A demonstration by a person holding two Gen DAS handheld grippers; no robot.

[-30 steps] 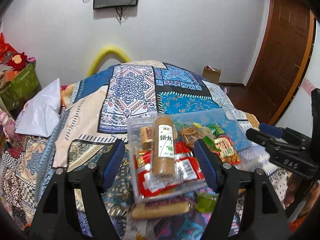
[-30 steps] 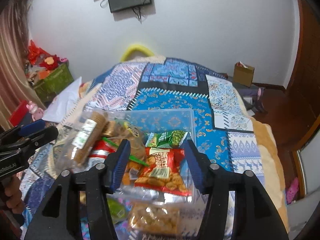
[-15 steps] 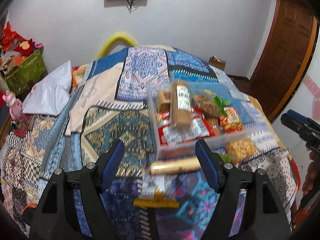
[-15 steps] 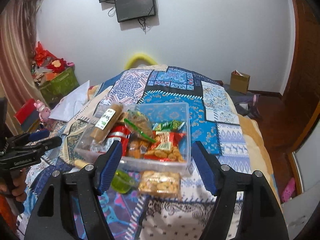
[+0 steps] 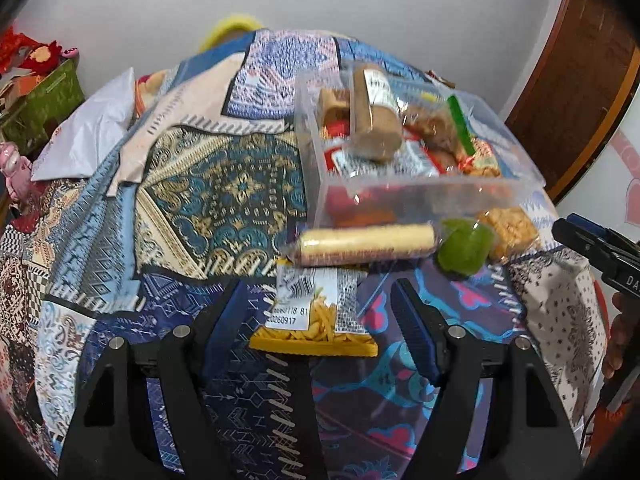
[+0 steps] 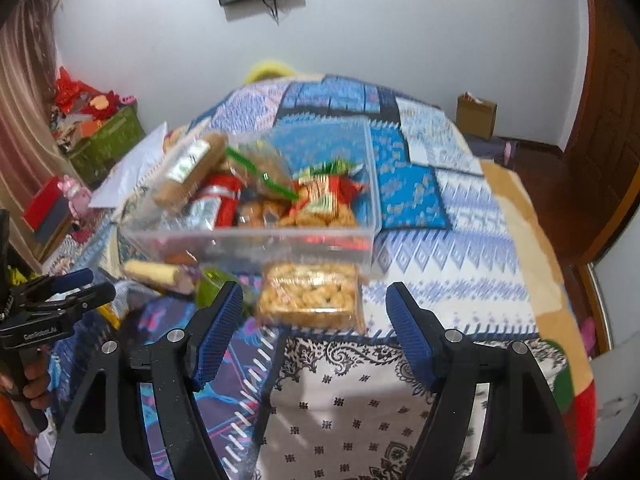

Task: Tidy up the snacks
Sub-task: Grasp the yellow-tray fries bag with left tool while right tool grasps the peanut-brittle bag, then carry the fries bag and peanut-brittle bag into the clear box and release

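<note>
You've pulled both spread, empty grippers (left (image 5: 316,320), right (image 6: 314,320)) back from the clear snack bin (image 5: 400,196), so the yellow fries packet (image 5: 316,320) looks next.

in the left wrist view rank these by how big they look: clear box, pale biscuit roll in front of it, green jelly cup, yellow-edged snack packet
1. clear box, by far the largest.
2. pale biscuit roll and yellow-edged snack packet: look much alike, and the packet lies nearer the camera, so no ranking.
3. green jelly cup, smallest.
</note>
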